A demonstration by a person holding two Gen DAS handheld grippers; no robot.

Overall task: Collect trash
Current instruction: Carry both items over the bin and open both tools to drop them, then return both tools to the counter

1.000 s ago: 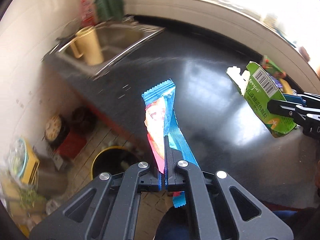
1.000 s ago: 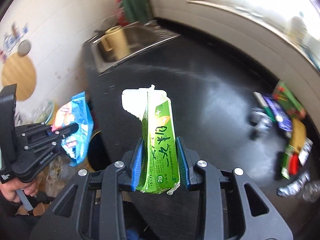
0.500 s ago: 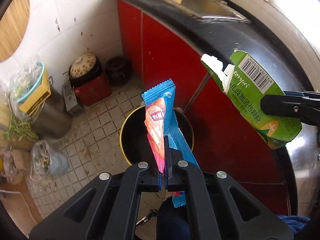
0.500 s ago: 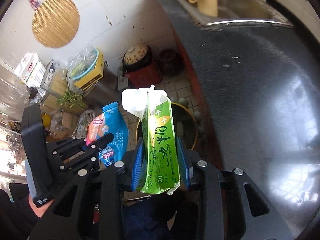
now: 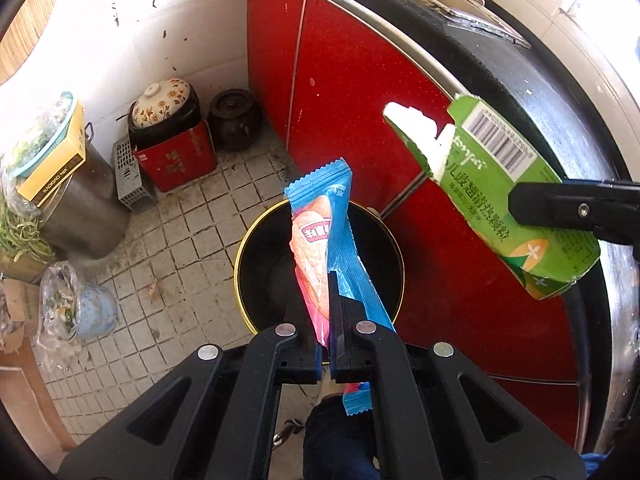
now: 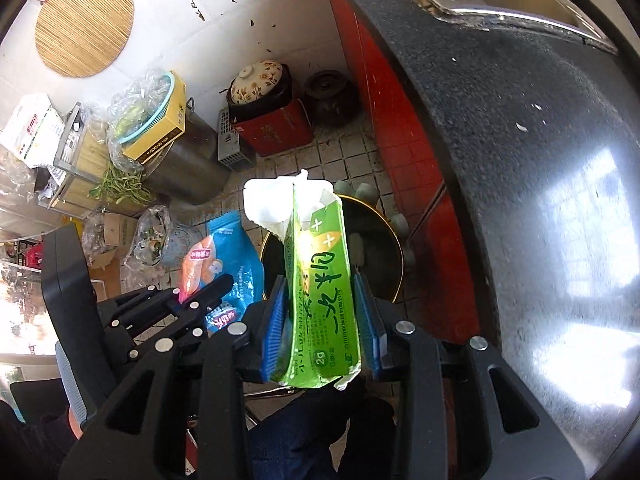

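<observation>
My left gripper (image 5: 328,316) is shut on a blue and pink snack wrapper (image 5: 320,236) and holds it upright over the black trash bin with a yellow rim (image 5: 256,236) on the tiled floor. My right gripper (image 6: 320,292) is shut on a torn green carton (image 6: 320,280) and holds it above the same bin (image 6: 394,240). The carton also shows in the left wrist view (image 5: 500,196), to the right of the wrapper. The wrapper and left gripper show in the right wrist view (image 6: 228,256), to the left of the carton.
Red cabinet doors (image 5: 360,92) under the dark counter (image 6: 520,160) stand right of the bin. A floral-lidded pot on a red box (image 5: 168,136), a dark jar (image 5: 234,118), a metal pot (image 5: 80,208) and bagged scraps (image 5: 68,312) crowd the floor to the left.
Both grippers have swung from over the counter down toward the floor. They now hold their trash closer above the bin, which looms larger than half a second ago.
</observation>
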